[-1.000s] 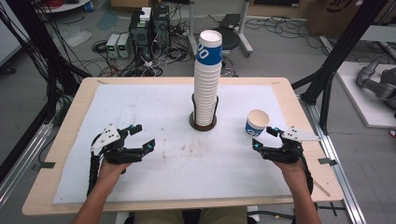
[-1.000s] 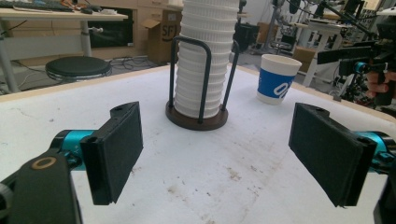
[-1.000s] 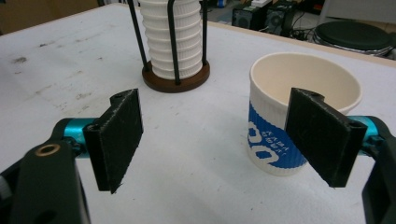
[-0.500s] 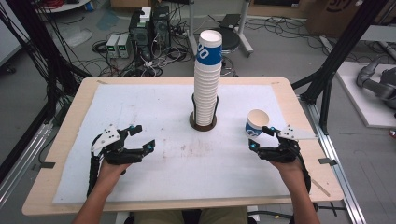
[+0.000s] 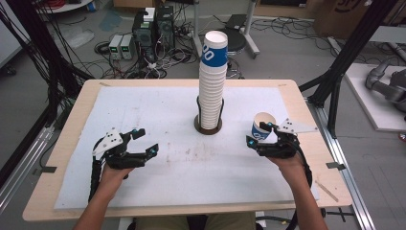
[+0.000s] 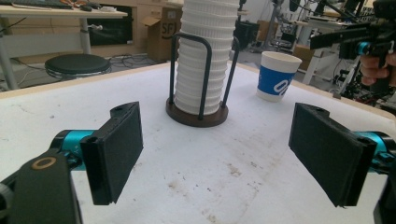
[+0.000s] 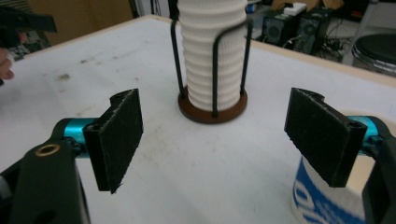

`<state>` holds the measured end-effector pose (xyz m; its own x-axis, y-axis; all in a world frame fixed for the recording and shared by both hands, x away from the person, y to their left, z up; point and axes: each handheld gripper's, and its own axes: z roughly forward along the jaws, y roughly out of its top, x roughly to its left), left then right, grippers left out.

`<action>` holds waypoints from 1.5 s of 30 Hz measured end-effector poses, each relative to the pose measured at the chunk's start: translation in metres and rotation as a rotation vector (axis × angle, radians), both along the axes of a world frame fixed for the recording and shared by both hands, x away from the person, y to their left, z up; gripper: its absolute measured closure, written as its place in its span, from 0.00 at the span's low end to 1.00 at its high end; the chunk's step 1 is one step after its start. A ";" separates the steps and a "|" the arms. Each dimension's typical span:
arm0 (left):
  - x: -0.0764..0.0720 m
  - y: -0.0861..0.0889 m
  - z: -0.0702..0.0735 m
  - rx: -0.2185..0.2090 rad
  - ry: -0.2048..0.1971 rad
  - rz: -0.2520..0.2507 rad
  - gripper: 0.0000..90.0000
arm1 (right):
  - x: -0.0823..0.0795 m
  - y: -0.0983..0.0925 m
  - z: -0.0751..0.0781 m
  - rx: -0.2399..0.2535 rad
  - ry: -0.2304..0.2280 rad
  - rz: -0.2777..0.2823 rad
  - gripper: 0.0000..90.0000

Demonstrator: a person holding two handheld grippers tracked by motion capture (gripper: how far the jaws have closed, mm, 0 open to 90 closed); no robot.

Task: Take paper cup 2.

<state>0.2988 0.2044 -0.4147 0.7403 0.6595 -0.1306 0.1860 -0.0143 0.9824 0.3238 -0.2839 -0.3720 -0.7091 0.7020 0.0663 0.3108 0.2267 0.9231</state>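
Right gripper (image 5: 261,140) standing wide open beside the loose cup — we are gripping nothing.

We are holding its jaws well apart; in the right gripper view the blue-and-white paper cup (image 7: 327,198) is sitting behind and just outside the right-hand jaw, not between the pads, upright on the white mat (image 5: 172,165). Ahead of the jaws, the tall cup stack (image 5: 213,86) is standing in its wire holder (image 5: 208,125). Left gripper (image 5: 143,146) is likewise gaping and empty, hovering over bare mat. We are judging the work barely begun — the loose cup is not yet grasped and remains to be lifted onto the stack. Whether the jaw is touching the cup wall is hard to tell; the cup's base is cut off at the frame edge.
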 end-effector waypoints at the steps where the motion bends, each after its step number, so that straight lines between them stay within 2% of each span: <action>1: 0.000 0.000 0.000 -0.004 0.000 -0.001 0.20 | 0.001 0.003 0.005 0.003 0.003 0.005 0.22; 6: 0.000 0.001 0.000 -0.001 0.000 -0.005 0.20 | 0.011 0.019 0.026 -0.004 -0.021 0.046 0.22; 11: 0.000 0.002 0.000 0.005 0.003 -0.006 0.19 | 0.018 0.032 0.041 -0.019 -0.034 0.077 0.22; 16: 0.000 0.004 -0.001 -0.008 0.009 -0.003 0.19 | 0.027 0.043 0.061 -0.020 -0.043 0.093 0.22; 30: 0.001 0.002 -0.003 -0.010 0.017 -0.019 0.19 | 0.054 0.066 0.117 -0.018 -0.065 0.111 0.22; 33: 0.002 0.002 -0.004 -0.012 0.019 -0.022 0.20 | 0.059 0.069 0.125 -0.025 -0.069 0.106 0.22; 38: 0.002 0.002 -0.004 -0.018 0.019 -0.023 0.20 | 0.068 0.073 0.140 -0.009 -0.076 0.095 0.22; 45: 0.002 0.002 -0.003 -0.032 0.025 -0.028 0.20 | 0.083 0.080 0.154 -0.004 -0.063 0.087 0.22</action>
